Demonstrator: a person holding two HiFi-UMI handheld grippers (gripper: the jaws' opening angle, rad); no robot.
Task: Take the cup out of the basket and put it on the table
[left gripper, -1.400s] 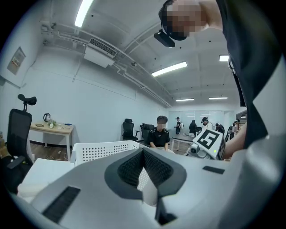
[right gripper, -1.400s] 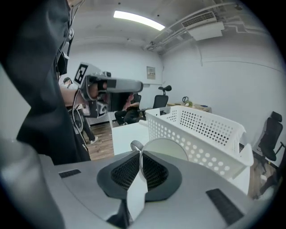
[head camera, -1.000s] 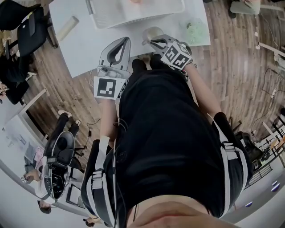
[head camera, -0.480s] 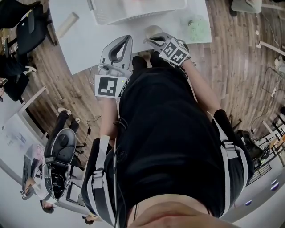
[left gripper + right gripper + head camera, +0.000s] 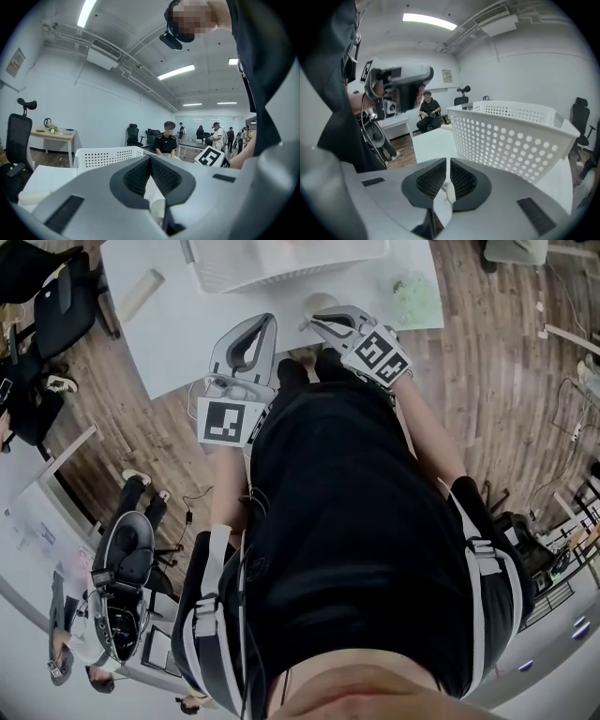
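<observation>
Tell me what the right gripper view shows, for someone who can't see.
The right gripper pinches the edge of a pale cup between its jaws. A white basket full of holes stands behind it on a white table.

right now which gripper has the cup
The right gripper: its jaws pinch the cup, in front of the basket. The left gripper is shut on nothing, off to the side.

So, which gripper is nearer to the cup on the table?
Right. The right gripper has its fingers at the cup, beside the basket; the left gripper is apart from the cup, to its left.
</observation>
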